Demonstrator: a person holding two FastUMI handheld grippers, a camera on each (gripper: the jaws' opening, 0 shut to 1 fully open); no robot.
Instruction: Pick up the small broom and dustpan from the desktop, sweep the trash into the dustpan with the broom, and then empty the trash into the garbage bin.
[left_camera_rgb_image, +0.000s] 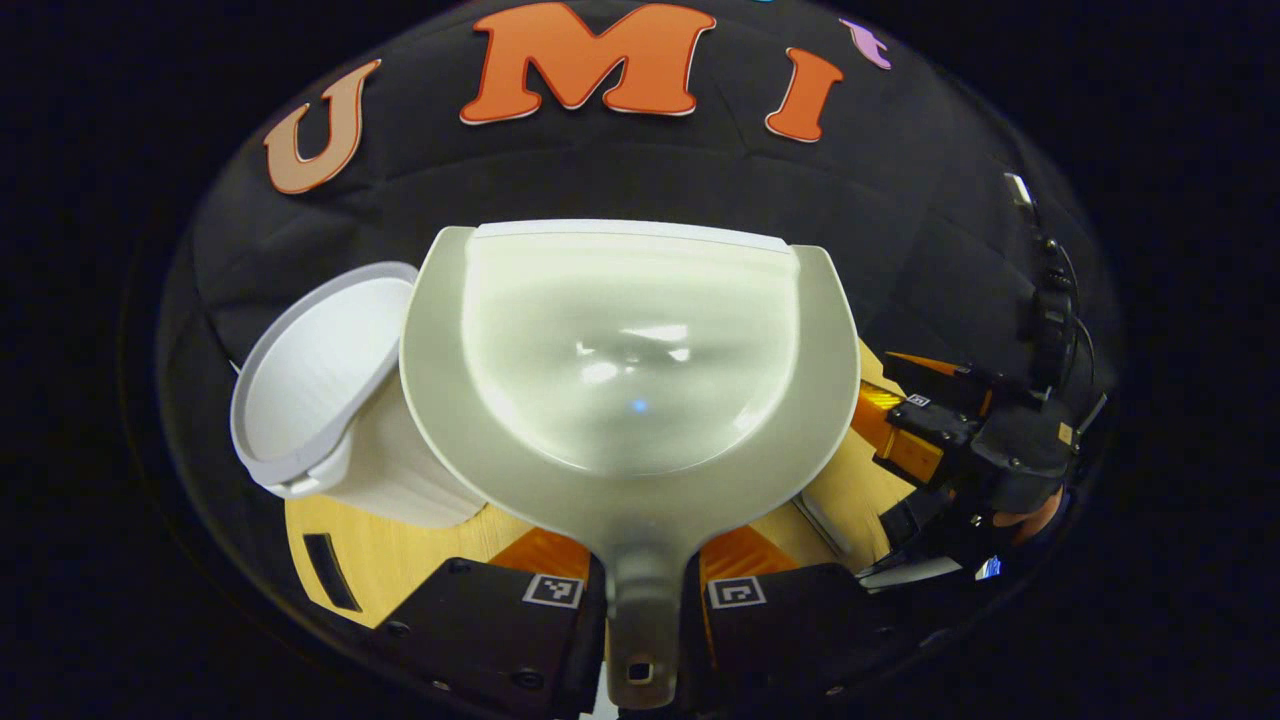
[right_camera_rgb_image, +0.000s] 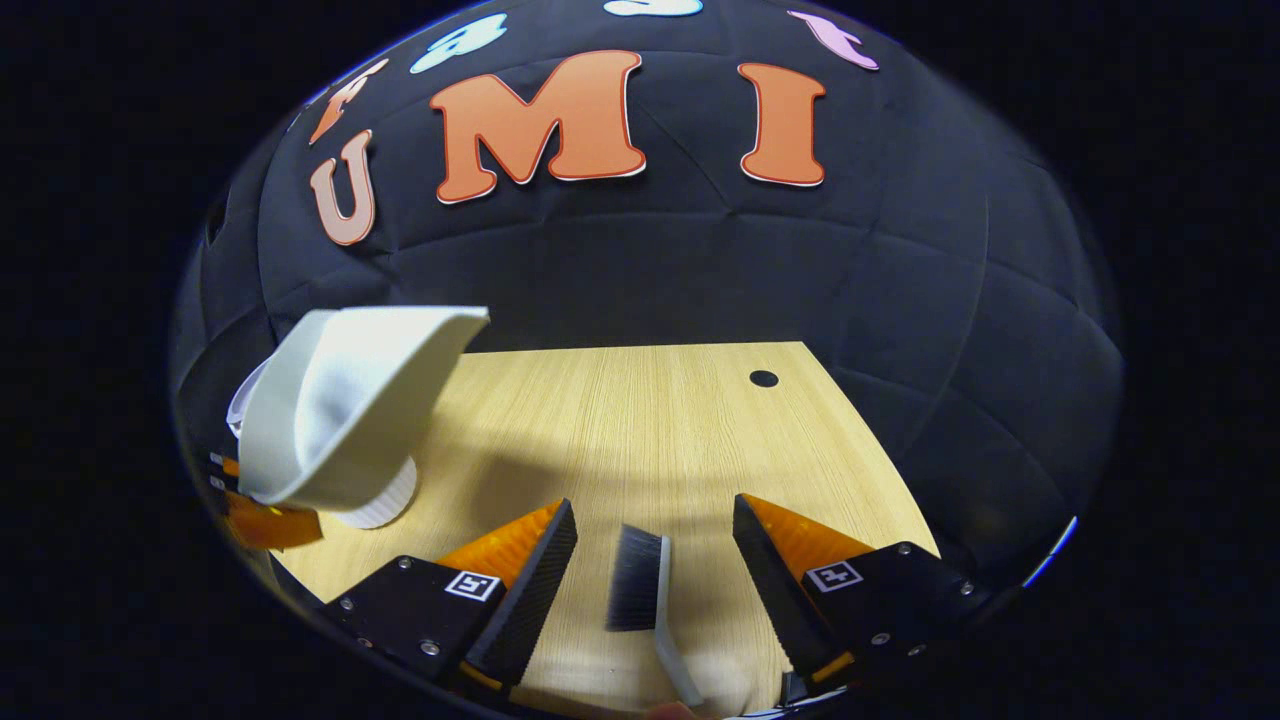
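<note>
Both grippers are up: your left gripper (left_camera_rgb_image: 640, 600) has its fingers clamped on the dustpan (left_camera_rgb_image: 630, 360) handle, pan raised beside the white garbage bin (left_camera_rgb_image: 320, 390). Your right gripper (right_camera_rgb_image: 655, 560) is wide open, gripping nothing; the small broom (right_camera_rgb_image: 640, 590) lies on the tabletop (right_camera_rgb_image: 650, 420) between its fingers.

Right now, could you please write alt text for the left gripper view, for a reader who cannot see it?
The left claw is shut on the handle of a pale translucent plastic dustpan, held up above the light wooden desktop. A white ribbed plastic garbage bin stands just left of the pan, and the right claw hangs open at the right edge.
</note>
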